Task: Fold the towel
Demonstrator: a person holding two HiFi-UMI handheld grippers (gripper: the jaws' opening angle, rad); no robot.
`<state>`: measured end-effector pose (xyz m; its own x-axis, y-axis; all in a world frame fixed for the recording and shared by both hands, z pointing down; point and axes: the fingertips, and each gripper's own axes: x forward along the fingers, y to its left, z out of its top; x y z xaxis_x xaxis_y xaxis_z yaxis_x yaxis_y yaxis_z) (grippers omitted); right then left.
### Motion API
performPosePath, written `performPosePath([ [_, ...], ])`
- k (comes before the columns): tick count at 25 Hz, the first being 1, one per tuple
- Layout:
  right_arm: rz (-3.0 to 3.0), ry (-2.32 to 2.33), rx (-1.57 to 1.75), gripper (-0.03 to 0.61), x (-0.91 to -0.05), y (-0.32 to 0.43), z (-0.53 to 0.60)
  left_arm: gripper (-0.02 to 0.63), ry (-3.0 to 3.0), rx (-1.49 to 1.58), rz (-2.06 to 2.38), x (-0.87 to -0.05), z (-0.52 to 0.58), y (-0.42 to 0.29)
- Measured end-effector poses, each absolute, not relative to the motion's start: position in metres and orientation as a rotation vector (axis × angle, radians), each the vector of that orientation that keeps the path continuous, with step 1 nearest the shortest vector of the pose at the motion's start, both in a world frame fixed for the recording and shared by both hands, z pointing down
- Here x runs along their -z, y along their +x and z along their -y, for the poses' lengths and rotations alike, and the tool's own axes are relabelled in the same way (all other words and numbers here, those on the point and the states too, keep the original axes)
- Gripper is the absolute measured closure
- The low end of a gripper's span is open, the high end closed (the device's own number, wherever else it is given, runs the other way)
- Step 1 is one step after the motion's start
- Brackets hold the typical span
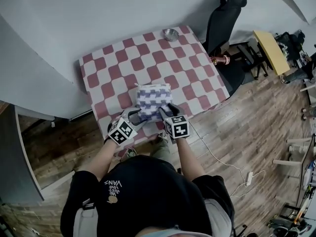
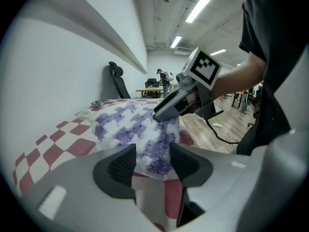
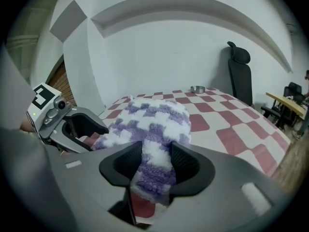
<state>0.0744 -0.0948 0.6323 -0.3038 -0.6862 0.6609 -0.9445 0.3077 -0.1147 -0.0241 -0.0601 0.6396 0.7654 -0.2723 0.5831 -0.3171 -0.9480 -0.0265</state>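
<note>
at the bottom centre of the head view, the person's black shirt carries white print, upside down from this camera, with "vans" as its largest word; the smaller words beside it look like "we just love".

just above, at the near edge of the table, both arms reach forward. the left gripper sits at lower centre-left and the right gripper at lower centre-right, each with its black-and-white marker cube towards the camera. in the left gripper view, the jaws stand partly apart with the towel's near edge pinched between the ribbed pads. in the right gripper view, the jaws are likewise closed on a thick fold of the same edge, which fills the gap from pad to pad.

the towel, fluffy with purple and white checks, lies folded into a compact block in the middle of the frame, on the near half of the red-and-white checked cloth. it is nearly square, a little longer from left to right across the frame, with its near edge towards the person and its far edge towards the wall. no label shows on it.

farther up, a small metal bowl stands near the table's far corner. a black office chair is at upper right, with a yellow table beyond it.
</note>
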Motion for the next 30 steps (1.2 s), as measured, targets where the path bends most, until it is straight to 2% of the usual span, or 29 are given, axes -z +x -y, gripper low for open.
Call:
performPosePath([
  [9, 2.252, 1.701, -0.555, 0.404, -0.533, 0.09, 0.086, 0.419, 2.954, -0.659, 0.71, -0.557, 0.071, -0.05],
  [12, 2.3, 1.761, -0.472, 0.439, -0.503, 0.082, 0.077, 0.419, 2.972, -0.492, 0.806, -0.515, 0.077, -0.061],
  [16, 2.245, 1.863, -0.386, 0.557, -0.483, 0.078, 0.061, 0.42, 2.98, -0.345, 0.894, -0.484, 0.079, -0.079],
  [17, 2.242, 1.878, -0.377, 0.57, -0.48, 0.076, 0.057, 0.42, 2.983, -0.326, 0.91, -0.48, 0.079, -0.083],
  [23, 2.241, 1.925, -0.36, 0.572, -0.467, 0.065, 0.041, 0.424, 2.977, -0.282, 0.932, -0.474, 0.069, -0.103],
  [30, 2.245, 1.941, -0.353, 0.574, -0.464, 0.055, 0.025, 0.575, 3.003, -0.248, 0.939, -0.466, 0.048, -0.11],
])
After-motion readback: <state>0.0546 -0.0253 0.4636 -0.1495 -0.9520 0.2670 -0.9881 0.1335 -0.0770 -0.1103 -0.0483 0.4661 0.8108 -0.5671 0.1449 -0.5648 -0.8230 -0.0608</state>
